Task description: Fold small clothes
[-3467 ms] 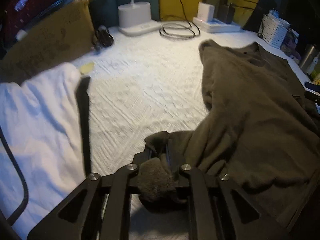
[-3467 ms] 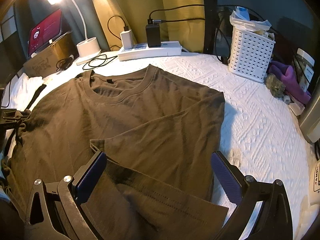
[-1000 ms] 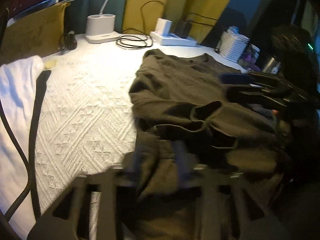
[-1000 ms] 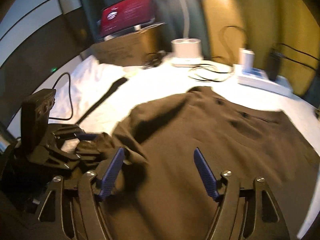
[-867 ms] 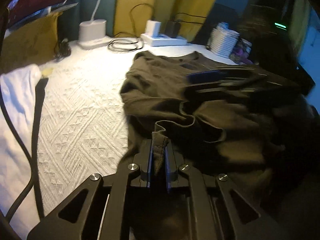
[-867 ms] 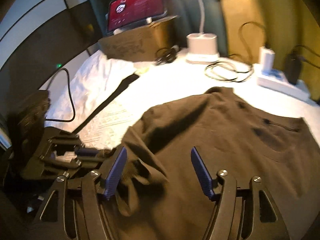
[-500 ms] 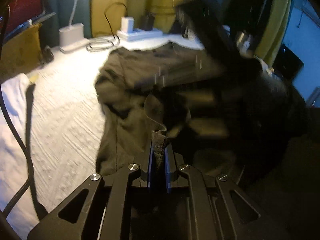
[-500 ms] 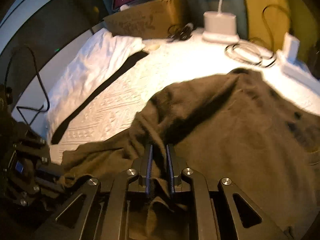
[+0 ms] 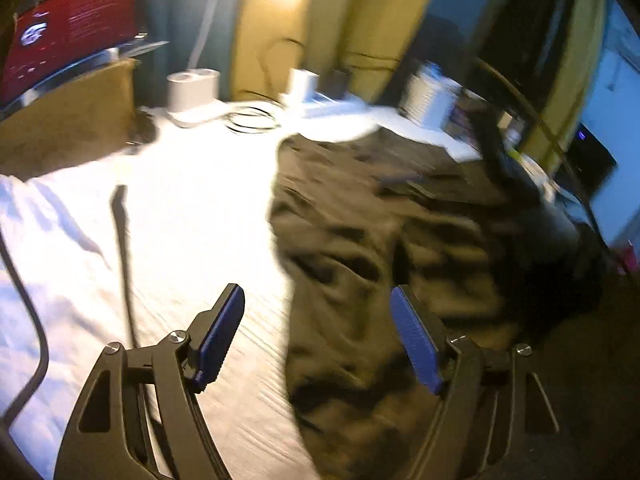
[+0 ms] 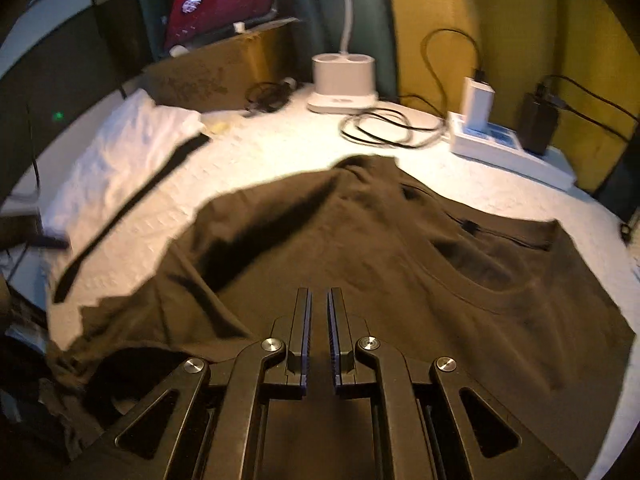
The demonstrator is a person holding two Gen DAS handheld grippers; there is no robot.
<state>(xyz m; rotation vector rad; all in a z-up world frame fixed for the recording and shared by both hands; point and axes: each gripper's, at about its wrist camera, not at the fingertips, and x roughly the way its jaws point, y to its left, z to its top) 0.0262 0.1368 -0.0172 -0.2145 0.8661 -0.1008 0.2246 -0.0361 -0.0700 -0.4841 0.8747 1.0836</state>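
A dark olive T-shirt (image 10: 360, 248) lies rumpled on the white quilted bed cover (image 10: 260, 160), collar toward the right. My right gripper (image 10: 319, 300) is low over the shirt with its jaws nearly closed; whether cloth is pinched between them I cannot tell. In the blurred left wrist view the shirt (image 9: 380, 240) lies bunched to the right. My left gripper (image 9: 316, 308) is open and empty above the shirt's left edge.
A white cloth (image 10: 120, 152) with a black strap (image 10: 132, 204) lies at the left. At the back stand a cardboard box (image 10: 208, 76), a laptop (image 10: 224, 4), a lamp base (image 10: 344, 80), coiled cables (image 10: 384, 128) and a power strip (image 10: 504, 148). A white basket (image 9: 428, 100) is far right.
My left gripper has opened and let go of the shirt edge it was holding. My right gripper stays shut and now sits lower over the flattened shirt. Both views swung.
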